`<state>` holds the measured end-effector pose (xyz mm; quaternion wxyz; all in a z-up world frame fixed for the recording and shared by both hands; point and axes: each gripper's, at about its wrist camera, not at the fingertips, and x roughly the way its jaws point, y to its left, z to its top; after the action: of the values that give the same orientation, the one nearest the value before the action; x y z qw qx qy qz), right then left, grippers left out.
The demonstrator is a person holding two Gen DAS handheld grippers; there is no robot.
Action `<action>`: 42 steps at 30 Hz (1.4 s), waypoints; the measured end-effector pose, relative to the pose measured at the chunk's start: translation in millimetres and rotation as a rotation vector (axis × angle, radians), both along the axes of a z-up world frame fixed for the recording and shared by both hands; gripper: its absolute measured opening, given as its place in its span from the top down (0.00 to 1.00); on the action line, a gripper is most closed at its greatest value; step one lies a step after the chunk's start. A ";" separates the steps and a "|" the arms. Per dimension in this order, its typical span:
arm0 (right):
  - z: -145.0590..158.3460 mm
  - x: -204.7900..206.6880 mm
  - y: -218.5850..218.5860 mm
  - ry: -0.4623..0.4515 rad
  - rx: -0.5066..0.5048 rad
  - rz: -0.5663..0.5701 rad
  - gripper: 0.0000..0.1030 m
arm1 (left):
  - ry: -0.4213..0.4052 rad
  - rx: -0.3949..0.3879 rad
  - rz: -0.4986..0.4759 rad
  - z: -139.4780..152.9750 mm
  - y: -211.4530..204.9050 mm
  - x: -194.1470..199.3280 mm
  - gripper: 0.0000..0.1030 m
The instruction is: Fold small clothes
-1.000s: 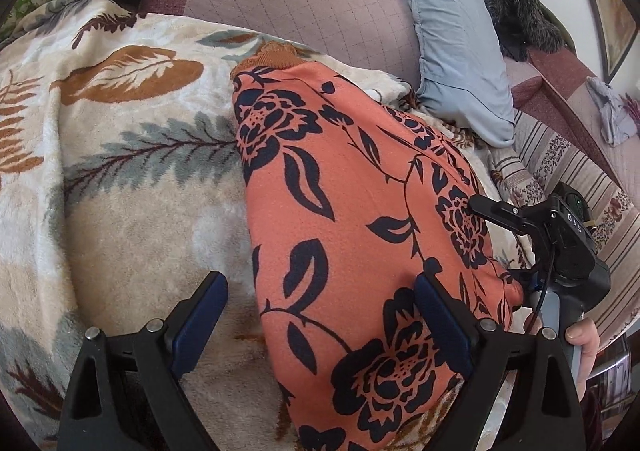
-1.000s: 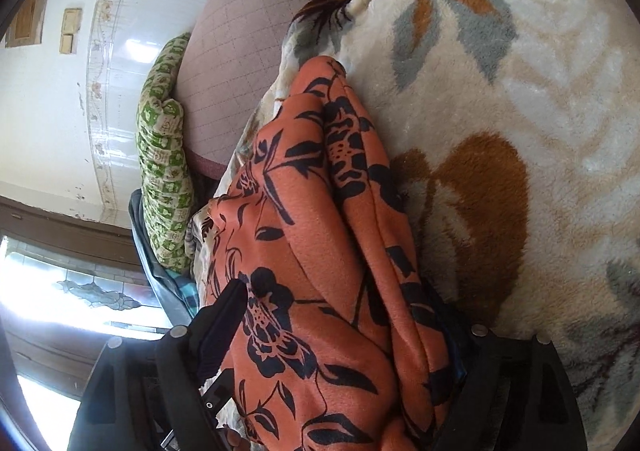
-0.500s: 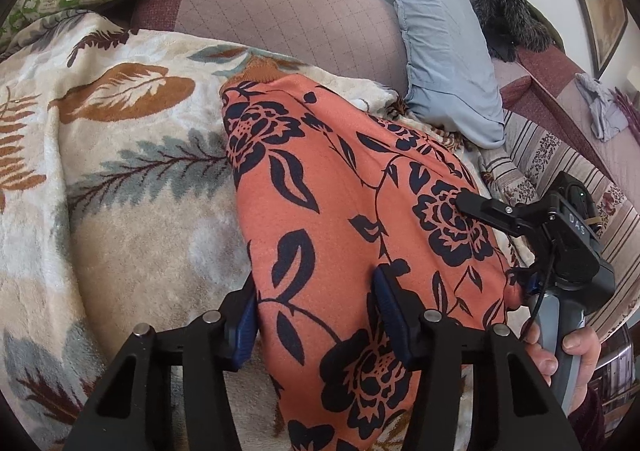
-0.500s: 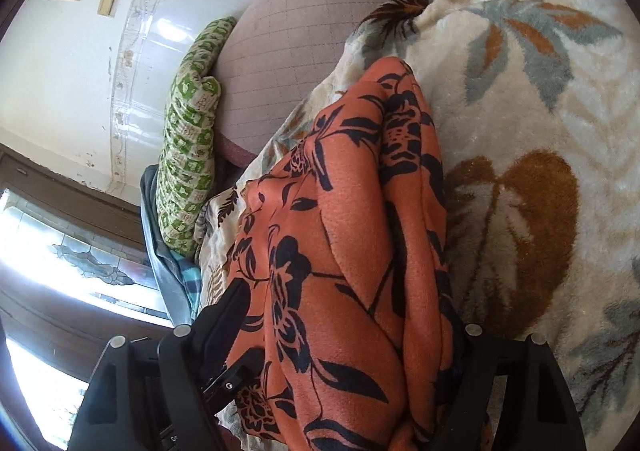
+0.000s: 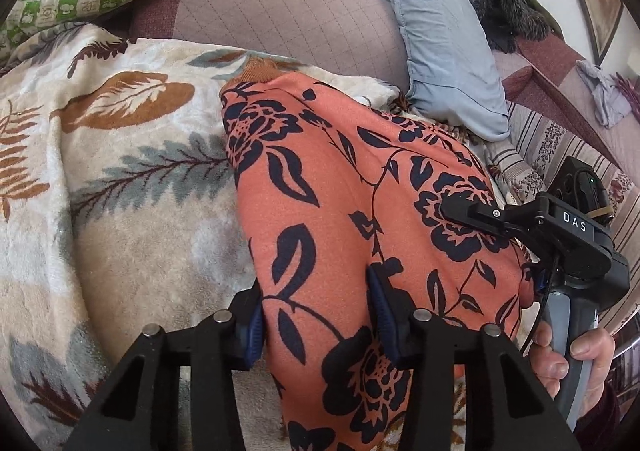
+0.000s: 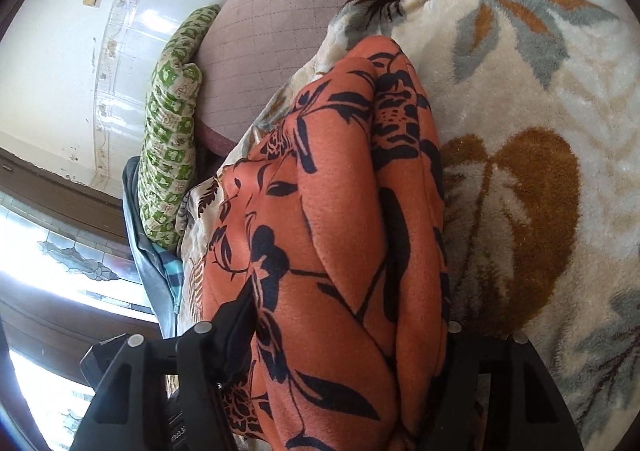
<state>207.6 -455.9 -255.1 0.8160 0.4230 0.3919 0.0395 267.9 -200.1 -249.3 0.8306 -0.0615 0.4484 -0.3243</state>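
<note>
- Left tool (image 5: 316, 315): jaws closing, near edge of the orange floral garment (image 5: 360, 219) sits between the blue pads; the left pad looks against the cloth, the right pad presses into it. You're pinching a bunched fold.
- Right tool (image 6: 348, 331): jaws closing too, garment's thick folded bundle between them. Can't tell if the pads have bitten yet; the right one is hidden by cloth.
- Garment lies lengthwise on the leaf-print blanket (image 5: 120, 179) on the bed, far end with the ribbed cuff (image 5: 258, 71) pointing at the quilted pillow (image 5: 280, 19).
- Risk: the blanket is plush and right under the left pad. Close too low and you grab blanket with garment, dragging both.
- Risk: layers are stacked; a shallow pinch takes the top layer only and the fold opens on lift.
- Room: open blanket on the left tool's left. Blue pillow (image 5: 444, 51) crowds the far right, quilted pillow blocks ahead.
</note>
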 end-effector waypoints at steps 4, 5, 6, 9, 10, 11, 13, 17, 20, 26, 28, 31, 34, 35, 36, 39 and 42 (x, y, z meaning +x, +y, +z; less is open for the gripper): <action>11.9 -1.1 9.1 -0.041 -0.013 -0.001 0.40 | -0.067 0.024 0.014 13.0 3.0 -3.6 0.59; 15.0 -0.5 12.8 -0.045 -0.025 0.004 0.41 | -0.072 0.019 0.022 16.4 5.5 -3.1 0.59; 18.0 1.1 17.6 -0.047 -0.042 0.010 0.41 | -0.074 0.011 0.030 19.5 8.9 -2.5 0.59; 26.7 1.4 30.2 -0.064 -0.084 0.023 0.41 | -0.078 -0.004 0.054 28.4 19.0 -1.2 0.59; 29.1 1.2 33.7 -0.071 -0.087 0.026 0.41 | -0.085 -0.005 0.062 31.4 22.1 -1.8 0.59; 31.6 1.2 37.7 -0.078 -0.093 0.030 0.41 | -0.093 -0.001 0.069 34.6 23.8 -2.3 0.59; 36.9 0.0 45.8 -0.090 -0.118 0.040 0.41 | -0.115 0.017 0.078 41.3 26.6 -5.8 0.59; 43.8 -3.3 60.6 -0.103 -0.141 0.061 0.42 | -0.168 0.064 0.090 53.8 32.9 -16.3 0.59; 48.1 -3.8 71.8 -0.116 -0.141 0.071 0.42 | -0.196 0.086 0.102 61.8 42.0 -22.8 0.59; 56.4 -5.4 95.2 -0.156 -0.136 0.098 0.42 | -0.232 0.098 0.145 75.9 66.3 -32.4 0.59; 57.3 -4.8 103.4 -0.165 -0.129 0.106 0.42 | -0.248 0.108 0.158 78.4 74.8 -35.4 0.59; 57.9 -3.3 117.4 -0.169 -0.128 0.126 0.42 | -0.245 0.117 0.184 80.7 89.1 -37.5 0.59; 56.9 -1.3 131.0 -0.168 -0.117 0.141 0.42 | -0.255 0.127 0.205 83.1 101.9 -40.1 0.59; 56.3 -0.5 135.2 -0.167 -0.114 0.145 0.42 | -0.257 0.129 0.211 84.0 105.9 -41.1 0.59; 55.9 -0.2 139.8 -0.167 -0.114 0.149 0.42 | -0.261 0.131 0.215 84.8 109.6 -42.0 0.59; 55.3 -0.7 150.9 -0.165 -0.110 0.163 0.42 | -0.264 0.136 0.228 86.3 119.8 -45.9 0.59; 57.1 -2.7 161.9 -0.169 -0.116 0.175 0.42 | -0.268 0.136 0.235 86.9 130.5 -51.5 0.59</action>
<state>205.0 -294.0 -198.0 0.8627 0.3345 0.3588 0.1230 216.4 -69.6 -162.4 0.9173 -0.0135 0.3444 -0.1995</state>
